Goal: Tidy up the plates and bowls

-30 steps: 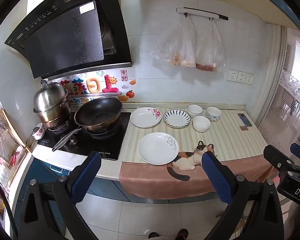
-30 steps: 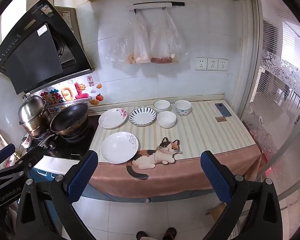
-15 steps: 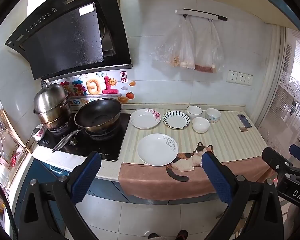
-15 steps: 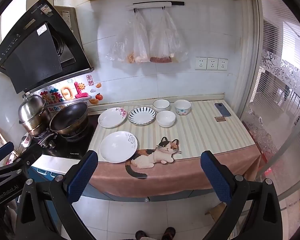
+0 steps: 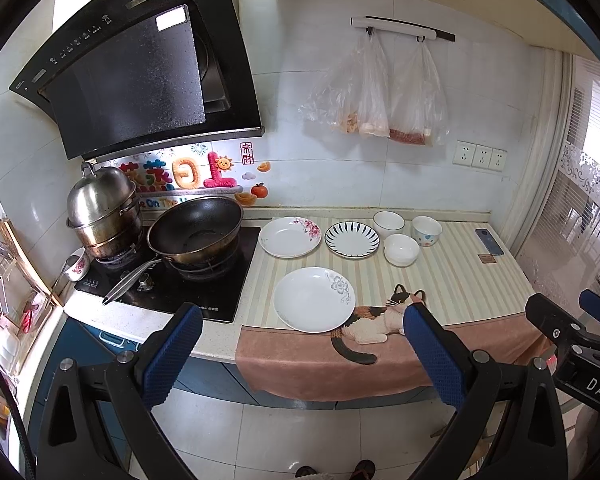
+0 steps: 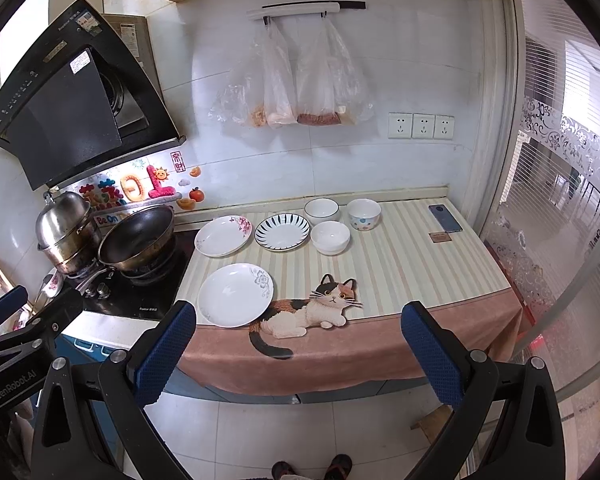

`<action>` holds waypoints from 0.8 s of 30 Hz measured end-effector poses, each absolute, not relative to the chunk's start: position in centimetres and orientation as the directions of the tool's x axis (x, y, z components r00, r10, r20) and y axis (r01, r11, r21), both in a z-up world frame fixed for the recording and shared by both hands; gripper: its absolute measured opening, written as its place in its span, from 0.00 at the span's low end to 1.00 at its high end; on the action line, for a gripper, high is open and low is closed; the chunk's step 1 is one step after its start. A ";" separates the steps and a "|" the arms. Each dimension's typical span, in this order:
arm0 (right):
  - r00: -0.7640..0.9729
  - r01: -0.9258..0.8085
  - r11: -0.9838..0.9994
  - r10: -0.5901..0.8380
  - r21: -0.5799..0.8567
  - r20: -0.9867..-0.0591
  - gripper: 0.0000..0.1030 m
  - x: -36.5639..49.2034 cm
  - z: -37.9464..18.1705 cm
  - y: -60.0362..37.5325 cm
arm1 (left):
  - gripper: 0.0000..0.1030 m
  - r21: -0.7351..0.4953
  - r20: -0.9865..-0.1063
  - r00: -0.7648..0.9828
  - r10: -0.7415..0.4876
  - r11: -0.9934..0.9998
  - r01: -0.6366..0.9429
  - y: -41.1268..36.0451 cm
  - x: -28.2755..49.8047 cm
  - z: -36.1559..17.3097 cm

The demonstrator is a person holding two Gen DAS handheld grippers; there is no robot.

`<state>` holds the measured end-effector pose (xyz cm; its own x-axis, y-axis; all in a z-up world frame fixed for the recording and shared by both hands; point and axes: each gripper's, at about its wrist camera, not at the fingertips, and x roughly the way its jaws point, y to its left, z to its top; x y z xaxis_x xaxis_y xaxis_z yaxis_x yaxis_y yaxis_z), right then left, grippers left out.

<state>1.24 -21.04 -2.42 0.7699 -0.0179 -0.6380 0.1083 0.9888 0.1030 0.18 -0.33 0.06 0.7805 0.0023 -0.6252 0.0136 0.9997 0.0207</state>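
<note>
On the striped counter mat lie three plates: a white plate with a grey flower [image 5: 314, 299] [image 6: 235, 294] at the front, a pink-flowered plate [image 5: 289, 237] [image 6: 223, 235] and a blue-striped plate [image 5: 352, 239] [image 6: 282, 231] behind it. Three bowls stand to their right: a blue-rimmed bowl [image 5: 388, 223] [image 6: 321, 211], a plain white bowl [image 5: 401, 249] [image 6: 330, 237] and a dotted bowl [image 5: 427, 230] [image 6: 364, 213]. My left gripper [image 5: 300, 354] and right gripper [image 6: 298, 354] hang open over the floor, well short of the counter, holding nothing.
A wok [image 5: 196, 231] and a steel steamer pot [image 5: 102, 212] sit on the hob at the left. A phone [image 6: 445, 218] lies at the back right of the counter. Plastic bags [image 6: 296, 84] hang on the wall. Glass doors [image 6: 560, 208] close off the right. Shoes [image 6: 312, 470] show on the tiled floor.
Both grippers have barely shifted; the counter looks much as it did. No dish has moved and both grippers stay open.
</note>
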 end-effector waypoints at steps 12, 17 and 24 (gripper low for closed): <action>0.766 0.104 0.988 -0.007 0.112 -0.643 1.00 1.8 -2.7 -21.6 | 1.00 0.022 -0.627 0.779 0.002 1.000 0.015 -0.5 0.3 0.0; 0.765 0.105 0.988 -0.009 0.112 -0.644 1.00 1.8 -2.7 -21.5 | 1.00 0.020 -0.626 0.780 0.000 1.000 0.016 -0.7 0.4 0.1; 0.765 0.106 0.988 -0.007 0.115 -0.644 1.00 1.9 -3.0 -21.6 | 1.00 0.021 -0.626 0.780 0.001 1.000 0.016 -0.9 0.4 0.1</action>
